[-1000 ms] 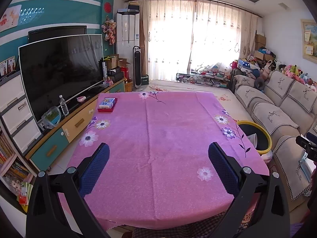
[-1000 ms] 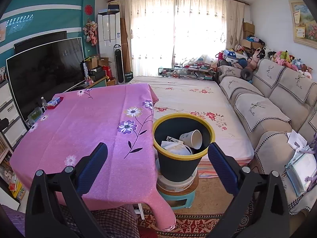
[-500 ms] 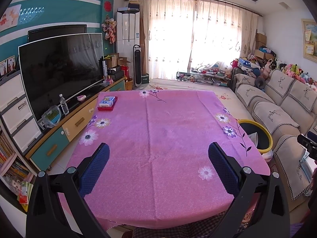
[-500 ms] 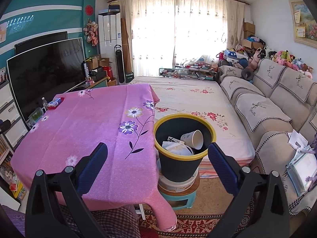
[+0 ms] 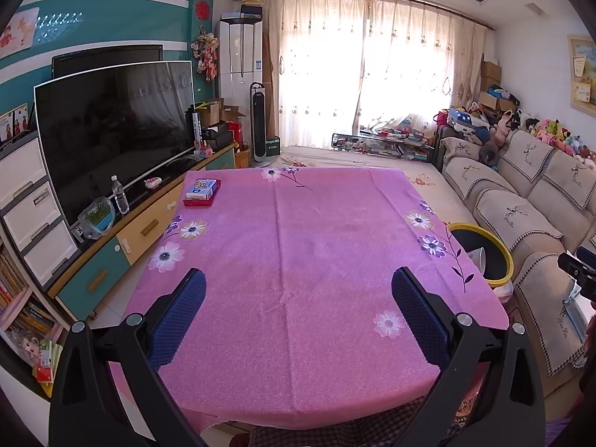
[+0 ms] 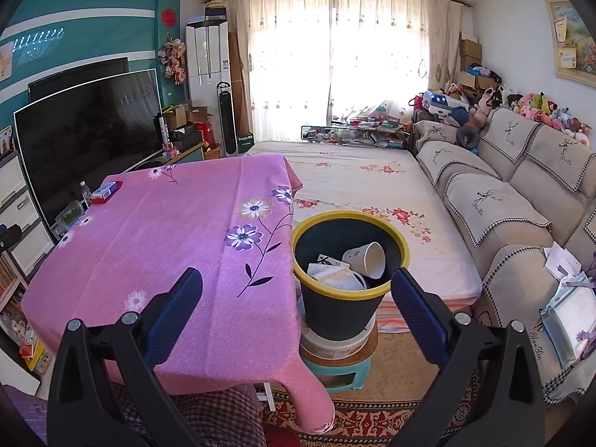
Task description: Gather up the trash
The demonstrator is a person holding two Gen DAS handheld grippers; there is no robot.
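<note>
Trash (image 6: 346, 266), a paper cup and crumpled tissue, lies in the bin (image 6: 348, 290) beside the tabletop (image 5: 298, 260); light, crushable, best pinched by an edge. Both my hand-held grippers (image 5: 298, 287) (image 6: 296, 287) gape wide, empty.

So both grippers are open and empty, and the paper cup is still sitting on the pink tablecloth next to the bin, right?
Not quite. The paper cup is not on the pink tablecloth; it lies inside the yellow-rimmed bin, as the right wrist view shows. The rest holds: the left gripper and right gripper are open and empty.
</note>
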